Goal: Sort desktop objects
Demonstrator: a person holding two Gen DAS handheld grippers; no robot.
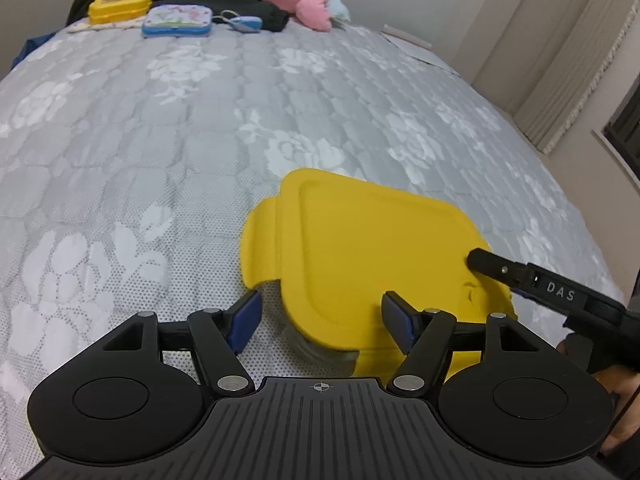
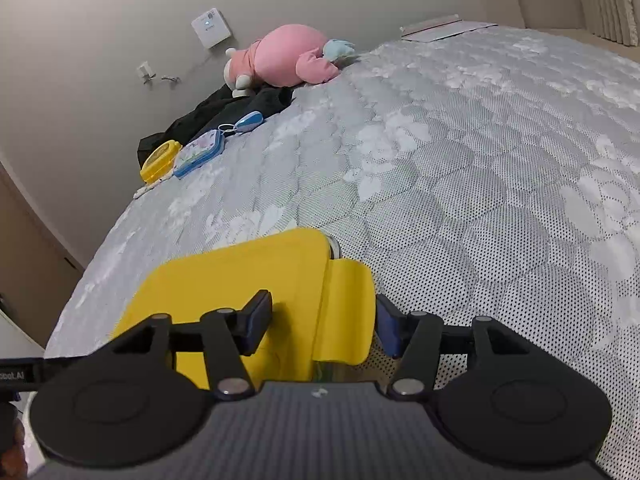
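With both tools wide, the right tool (image 2: 324, 328) astride its flap, the yellow lid (image 1: 372, 256) could slip off the container.

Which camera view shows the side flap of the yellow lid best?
The right wrist view: the side flap fills the space between the right tongs, sharp and close. The left wrist view shows the opposite flap of the yellow lid; the right tongs' finger rests on the lid there.

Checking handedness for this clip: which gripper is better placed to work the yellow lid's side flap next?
Right, probably. The right gripper is open and straddles the flap; the left gripper sits open at the yellow lid's near edge.
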